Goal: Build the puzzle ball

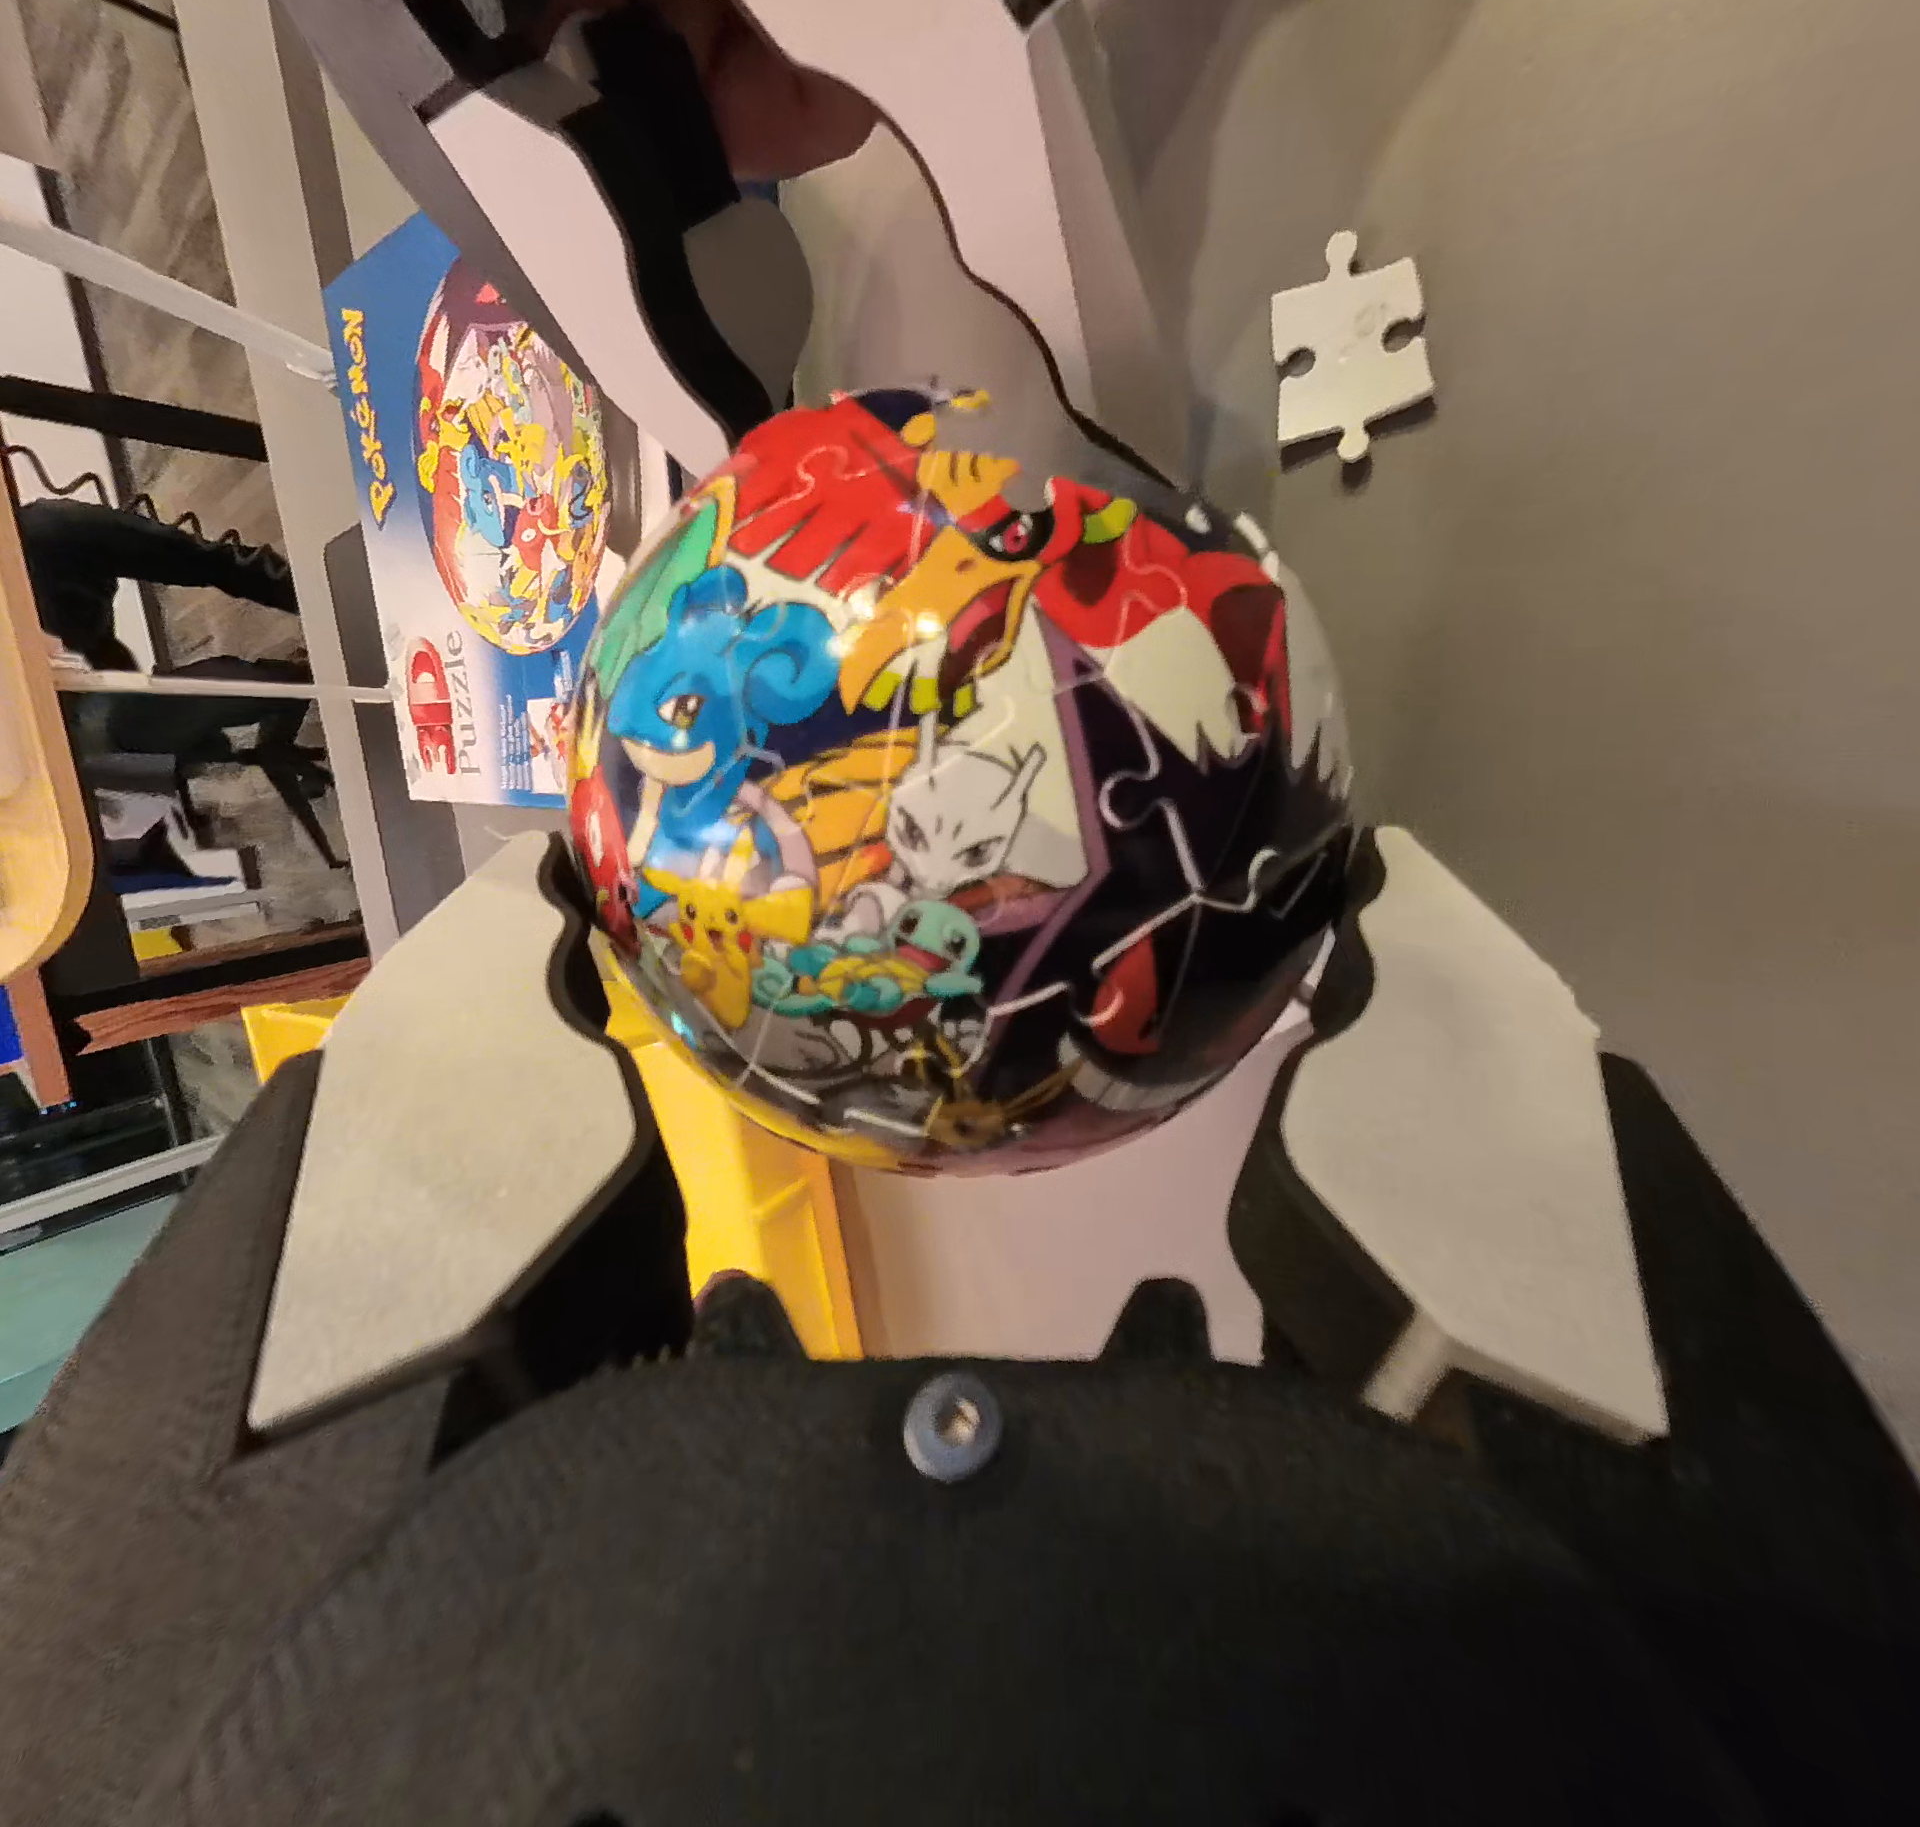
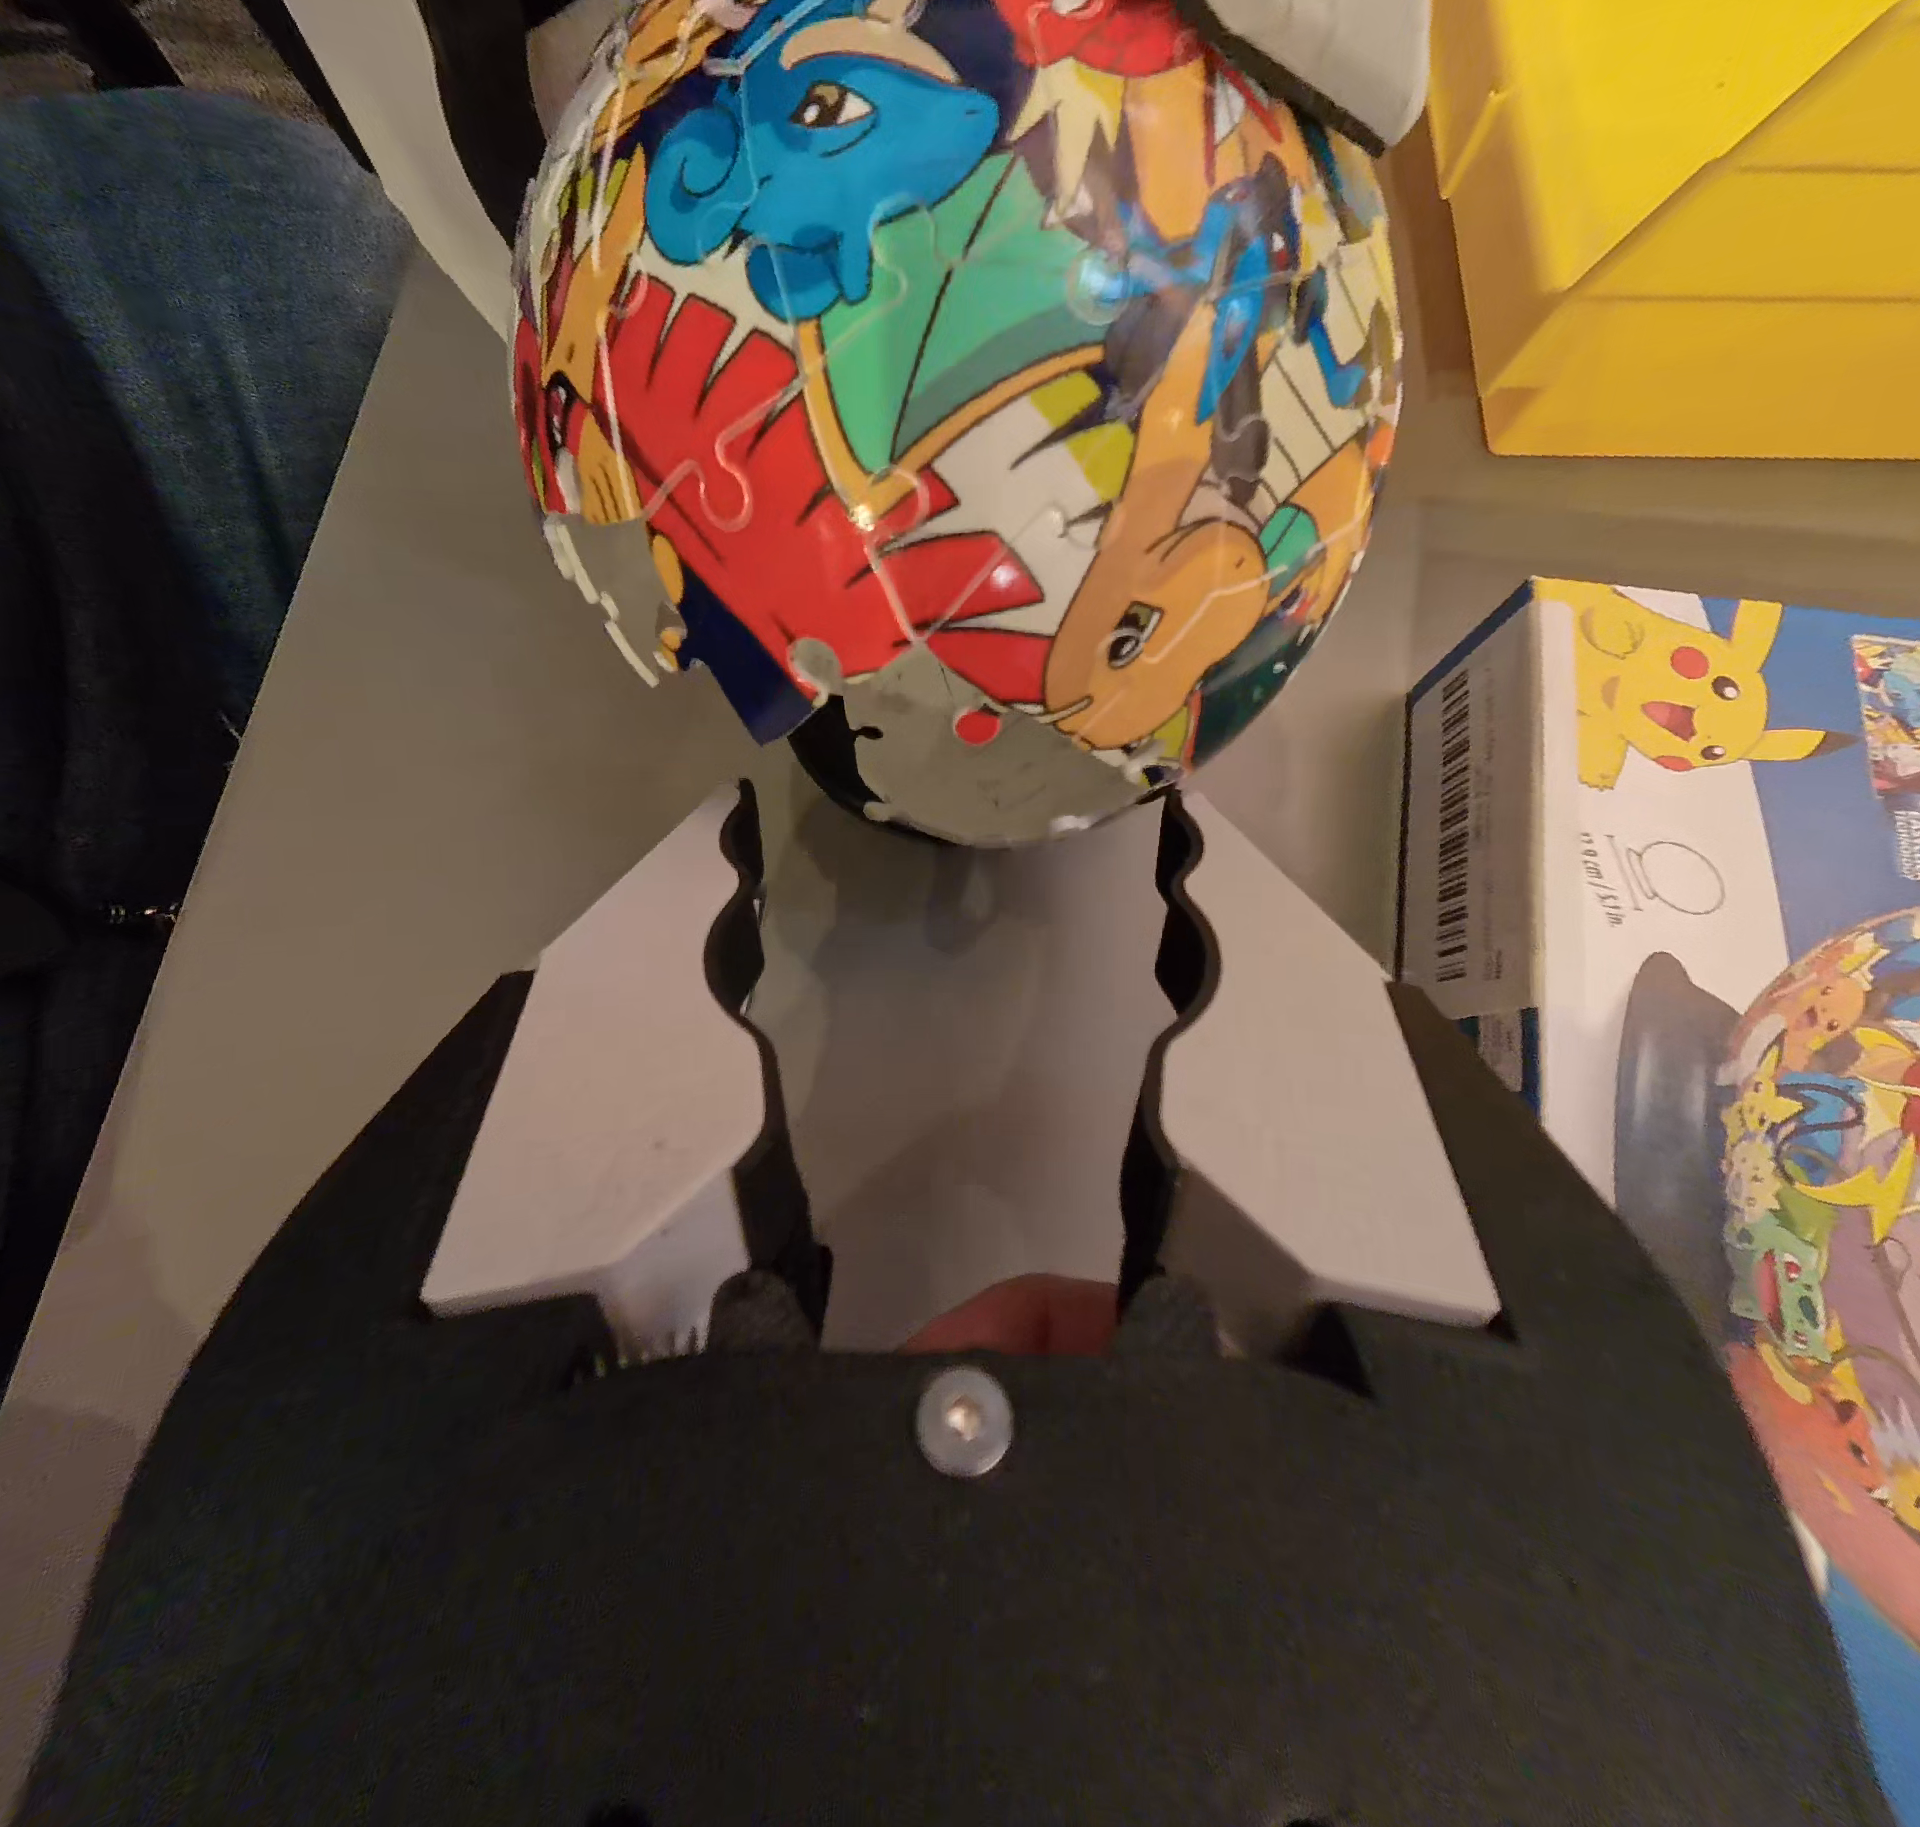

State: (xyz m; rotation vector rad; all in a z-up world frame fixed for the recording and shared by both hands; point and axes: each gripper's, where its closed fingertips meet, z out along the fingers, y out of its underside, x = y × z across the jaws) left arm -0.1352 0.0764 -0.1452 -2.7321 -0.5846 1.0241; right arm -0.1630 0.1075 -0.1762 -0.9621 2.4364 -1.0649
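Puzzle ball [image 1: 961, 790]: one, nearly complete.
Left gripper [image 1: 961, 946]: clamped on the ball.
Right gripper [image 2: 961, 842]: fingers apart, at the ball's gap.
Loose piece [image 1: 1351, 349]: one, face down.
Puzzle box [image 2: 1662, 946]: one.

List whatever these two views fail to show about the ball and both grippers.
- Left wrist view: the colourful puzzle ball hides the right gripper's fingertips, so contact there is unclear.
- Left wrist view: the loose white puzzle piece lies printed side down.
- Right wrist view: the ball's top is cut off by the edge.
- Right wrist view: the ball's dark opening shows nothing inside.
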